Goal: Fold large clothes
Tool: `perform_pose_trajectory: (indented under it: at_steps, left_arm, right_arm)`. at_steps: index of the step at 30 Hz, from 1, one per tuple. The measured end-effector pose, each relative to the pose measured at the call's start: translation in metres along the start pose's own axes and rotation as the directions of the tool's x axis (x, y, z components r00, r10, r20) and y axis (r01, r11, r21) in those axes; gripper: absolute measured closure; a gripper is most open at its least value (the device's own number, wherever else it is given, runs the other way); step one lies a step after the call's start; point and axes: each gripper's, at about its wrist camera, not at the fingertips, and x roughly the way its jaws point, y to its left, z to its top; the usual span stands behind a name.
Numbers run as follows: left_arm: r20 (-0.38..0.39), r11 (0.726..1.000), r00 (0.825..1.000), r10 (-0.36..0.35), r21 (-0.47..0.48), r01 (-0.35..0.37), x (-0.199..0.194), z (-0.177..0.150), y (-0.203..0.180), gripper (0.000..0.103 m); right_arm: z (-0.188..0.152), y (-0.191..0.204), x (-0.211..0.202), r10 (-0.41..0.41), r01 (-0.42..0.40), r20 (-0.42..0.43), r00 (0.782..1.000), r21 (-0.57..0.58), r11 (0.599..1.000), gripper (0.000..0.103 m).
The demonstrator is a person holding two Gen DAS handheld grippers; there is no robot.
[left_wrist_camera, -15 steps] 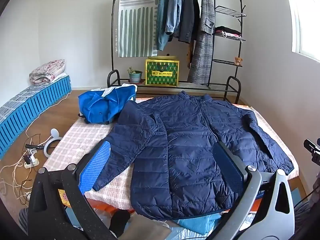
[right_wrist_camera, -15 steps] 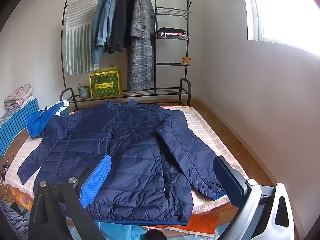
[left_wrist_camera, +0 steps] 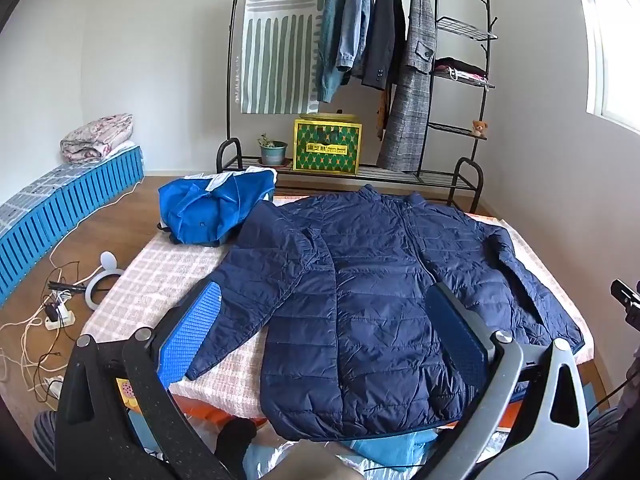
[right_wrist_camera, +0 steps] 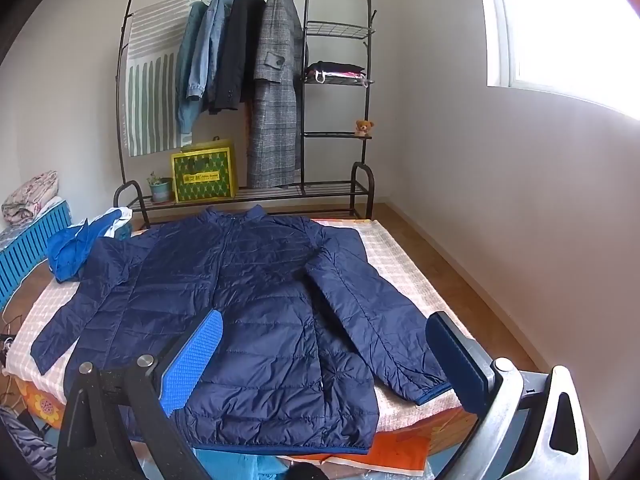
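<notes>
A: Where's the navy puffer jacket (left_wrist_camera: 360, 280)?

B: Spread flat, front up, on the checked bed cover (left_wrist_camera: 160, 272), collar toward the far clothes rack (left_wrist_camera: 436, 80), sleeves angled out left and right.

A: The grippers?

B: Left gripper (left_wrist_camera: 324, 332) and right gripper (right_wrist_camera: 328, 356) both hover at the near edge, jaws spread wide, nothing between them.

A: Any writing?

B: The yellow-green box (left_wrist_camera: 326, 150) on the rack has a label, too small to read.

A: Differences between views?

B: Left view shows cables (left_wrist_camera: 44, 320) on the floor and most of the bright blue garment (left_wrist_camera: 208, 212); right view shows the bare floor (right_wrist_camera: 460, 280) along the right wall
</notes>
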Motion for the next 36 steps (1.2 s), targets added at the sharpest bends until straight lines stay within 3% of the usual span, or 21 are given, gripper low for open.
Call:
perform_pose_trajectory:
  at_steps: [36]
  left_arm:
    - [0.014,1.000,1.000,-0.001,-0.009,0.001,-0.008,0.010,0.001,0.000]
  right_arm:
    - [0.005,-0.001,-0.011,0.015,-0.016,0.035,0.999,0.010,1.000,0.000]
